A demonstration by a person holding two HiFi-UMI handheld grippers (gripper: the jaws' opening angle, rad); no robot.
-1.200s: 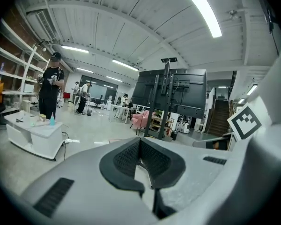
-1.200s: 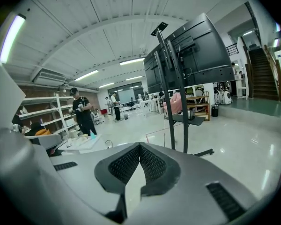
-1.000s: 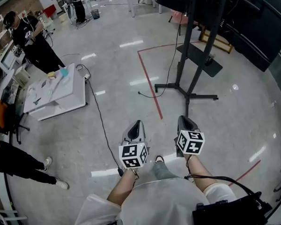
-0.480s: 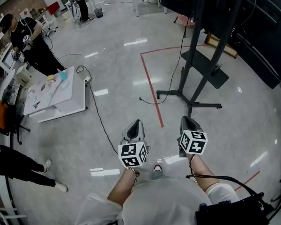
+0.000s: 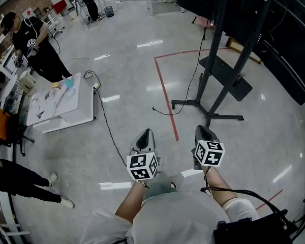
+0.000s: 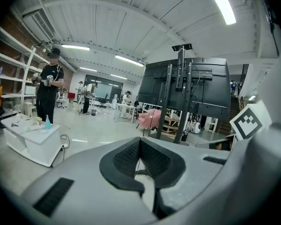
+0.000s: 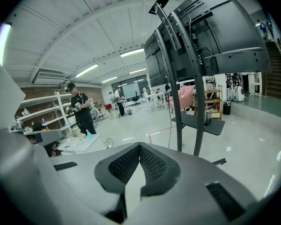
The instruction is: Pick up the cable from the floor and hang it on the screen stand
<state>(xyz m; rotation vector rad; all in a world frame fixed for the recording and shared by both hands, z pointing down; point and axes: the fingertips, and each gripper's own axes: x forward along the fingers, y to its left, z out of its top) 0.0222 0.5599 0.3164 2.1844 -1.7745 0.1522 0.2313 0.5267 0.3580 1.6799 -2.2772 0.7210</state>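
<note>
Head view, cable: a thin black cable (image 5: 168, 113) lay on the grey floor just left of the screen stand (image 5: 212, 78), its loose end near the red floor tape and its far part rising toward the screen.
Head view, step in hand: judged to be the approach, with nothing lifted yet.
Head view, doing it well: both jaws needed opening before reaching down. The loose end by the stand's base looked the easiest place to pinch, well clear of the other cable (image 5: 108, 126) running from the white platform (image 5: 66, 103).
Head view, grippers: the left gripper (image 5: 147, 133) and right gripper (image 5: 202, 130) were held side by side, near the person, short of the cable.
Left gripper view, jaws: the left gripper (image 6: 139, 144) had its pads pressed together, empty, with the stand (image 6: 180, 102) far ahead.
Right gripper view, jaws: the right gripper (image 7: 139, 150) was likewise closed on nothing; the cable (image 7: 170, 130) hung beside the stand (image 7: 178, 107).
</note>
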